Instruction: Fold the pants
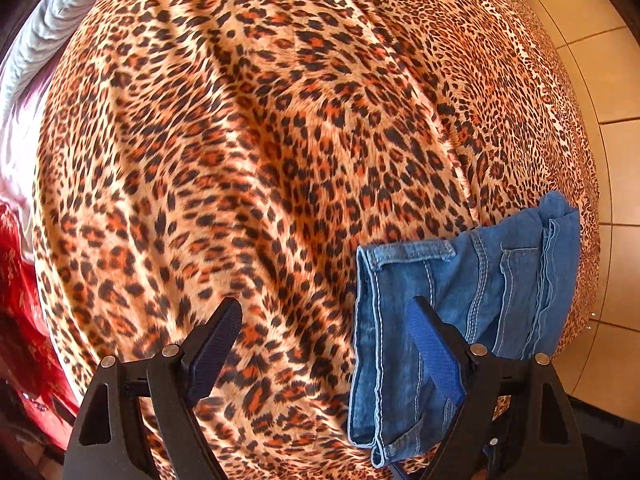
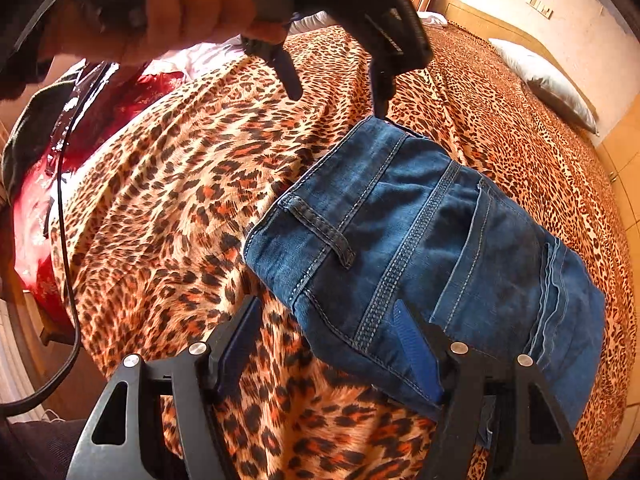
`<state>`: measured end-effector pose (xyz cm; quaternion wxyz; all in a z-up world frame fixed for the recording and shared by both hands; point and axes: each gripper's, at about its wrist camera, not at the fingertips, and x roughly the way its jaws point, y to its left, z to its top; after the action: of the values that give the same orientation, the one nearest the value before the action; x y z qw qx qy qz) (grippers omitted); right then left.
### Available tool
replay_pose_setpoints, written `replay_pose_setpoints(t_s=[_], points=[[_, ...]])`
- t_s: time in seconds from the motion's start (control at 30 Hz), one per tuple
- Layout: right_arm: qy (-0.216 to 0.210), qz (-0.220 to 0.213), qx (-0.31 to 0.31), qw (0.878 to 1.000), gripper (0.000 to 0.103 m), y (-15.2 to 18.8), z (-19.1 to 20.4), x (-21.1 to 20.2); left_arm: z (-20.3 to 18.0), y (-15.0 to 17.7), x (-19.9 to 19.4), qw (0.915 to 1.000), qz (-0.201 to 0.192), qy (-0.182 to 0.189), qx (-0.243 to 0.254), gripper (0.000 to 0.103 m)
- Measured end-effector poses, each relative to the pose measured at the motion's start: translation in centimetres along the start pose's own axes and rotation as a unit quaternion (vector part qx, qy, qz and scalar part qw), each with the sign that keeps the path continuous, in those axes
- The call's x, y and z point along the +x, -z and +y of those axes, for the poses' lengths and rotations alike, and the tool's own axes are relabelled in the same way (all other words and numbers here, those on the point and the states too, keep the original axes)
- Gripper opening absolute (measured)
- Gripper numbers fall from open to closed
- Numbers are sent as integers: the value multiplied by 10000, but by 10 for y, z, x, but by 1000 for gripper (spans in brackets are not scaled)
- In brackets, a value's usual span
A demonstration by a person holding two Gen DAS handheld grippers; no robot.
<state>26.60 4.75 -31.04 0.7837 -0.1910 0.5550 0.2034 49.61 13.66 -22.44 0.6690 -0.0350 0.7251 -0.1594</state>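
Blue denim pants [image 1: 460,304] lie folded into a compact bundle on the leopard-print bedspread [image 1: 240,160], waistband and belt loop facing me. My left gripper [image 1: 324,320] is open; its right finger rests over the bundle's near edge, its left finger over bare bedspread. In the right wrist view the pants [image 2: 432,248] lie in the middle right. My right gripper [image 2: 328,320] is open, its right finger over the denim. The left gripper [image 2: 338,94] shows at the top, open, one finger touching the bundle's far corner.
A red cloth [image 2: 36,216] and white bedding [image 1: 24,128] lie at the bed's left side. A white pillow [image 2: 548,80] sits at the headboard. Tiled floor [image 1: 600,80] borders the bed on the right. A black cable [image 2: 66,280] hangs at left.
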Motion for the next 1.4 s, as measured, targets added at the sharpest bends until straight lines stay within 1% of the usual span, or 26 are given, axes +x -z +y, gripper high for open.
replay_pose_setpoints(t_s=[0.1,0.17,0.23,0.3,0.43,0.5,0.6,0.7,0.8,0.87,0.9,0.93,1.0,1.03,1.07,1.13,1.17,1.2,1.23,1.27,1.3,1.33,1.37,1.4], points=[[351,16,-196,9992,70,-3,15,13,-2,-19,11,9992,203,61,344,84],[707,-14,-284,9971,70,-4,25,21,-4,-32,21,9973,403,130,605,84],[1038,11,-233,9943,72,-6,29,29,-5,-45,32,9942,580,75,903,84],[1218,-72,-28,9925,77,-7,27,31,-13,-53,39,9905,691,40,1187,84],[1207,-119,320,9921,79,-6,22,34,-36,-64,49,9838,841,83,1580,84],[1162,-107,464,9921,80,-7,17,35,-49,-65,55,9799,919,140,1763,84],[999,-17,697,9925,80,-7,5,37,-63,-68,65,9731,1086,46,2032,85],[957,62,695,9930,80,-10,2,38,-72,-67,74,9665,1187,-93,2273,89],[1056,18,548,9929,80,-13,-1,37,-76,-68,82,9621,1220,6,2438,96],[1190,-36,543,9914,80,-12,3,37,-76,-67,85,9559,1233,216,2655,102],[1297,-42,565,9899,80,-12,6,38,-76,-65,87,9525,1240,261,2770,102],[1407,-74,602,9882,80,-12,10,38,-76,-62,89,9471,1251,282,2942,102],[1696,-144,797,9822,80,-12,17,37,-79,-55,91,9316,1291,249,3388,102],[1775,-137,917,9797,80,-13,20,38,-80,-54,92,9274,1299,260,3499,102],[1827,-160,998,9780,79,-14,22,39,-79,-53,93,9250,1286,304,3562,102],[1863,-175,986,9774,74,-18,25,41,-77,-49,90,9231,1131,502,3641,101],[1843,-144,953,9781,72,-21,25,41,-72,-47,89,9230,1009,627,3661,100],[1813,-114,875,9795,65,-23,26,41,-64,-46,83,9231,888,761,3663,98],[1815,-63,769,9804,57,-26,28,41,-56,-46,80,9248,730,961,3607,90],[1754,0,699,9820,52,-30,31,42,-44,-46,74,9268,605,1155,3521,75],[1662,41,658,9839,41,-33,32,42,-36,-49,73,9306,510,1279,3392,68],[1638,74,635,9844,37,-36,33,43,-26,-54,73,9357,462,1424,3194,56],[1612,95,657,9847,36,-37,32,43,-17,-59,71,9389,479,1605,3009,53],[1585,115,719,9847,35,-38,30,43,-9,-62,73,9401,525,1812,2838,53]])
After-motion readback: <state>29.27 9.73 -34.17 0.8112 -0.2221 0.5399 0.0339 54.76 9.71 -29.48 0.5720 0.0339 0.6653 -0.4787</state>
